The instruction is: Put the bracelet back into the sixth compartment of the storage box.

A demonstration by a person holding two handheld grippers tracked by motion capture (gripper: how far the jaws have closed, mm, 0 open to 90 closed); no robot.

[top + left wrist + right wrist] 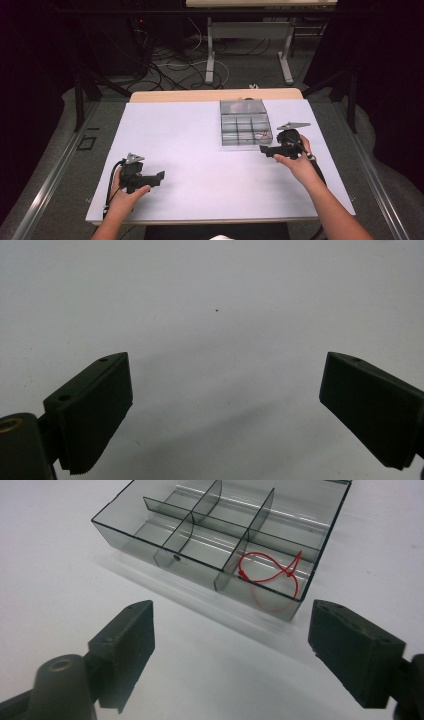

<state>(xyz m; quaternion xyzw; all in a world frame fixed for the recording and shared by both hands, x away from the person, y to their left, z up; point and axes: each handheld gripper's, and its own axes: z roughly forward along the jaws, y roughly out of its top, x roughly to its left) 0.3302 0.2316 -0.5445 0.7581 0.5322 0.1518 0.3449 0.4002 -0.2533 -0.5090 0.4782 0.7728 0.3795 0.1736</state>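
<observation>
Right now both grippers idle. Left gripper (159,176) low over bare table (200,165), jaws spread wide, nothing between. Right gripper (264,150) just beside box (245,125), jaws apart, aimed at near corner cell holding red tie (270,572), probably lining up for pick.

Right gripper (231,645) jaws spread wide, nothing between them. Just beyond: smoky plastic divider box (150,532). Red cord (272,572) coiled in the box's nearest right compartment.
</observation>
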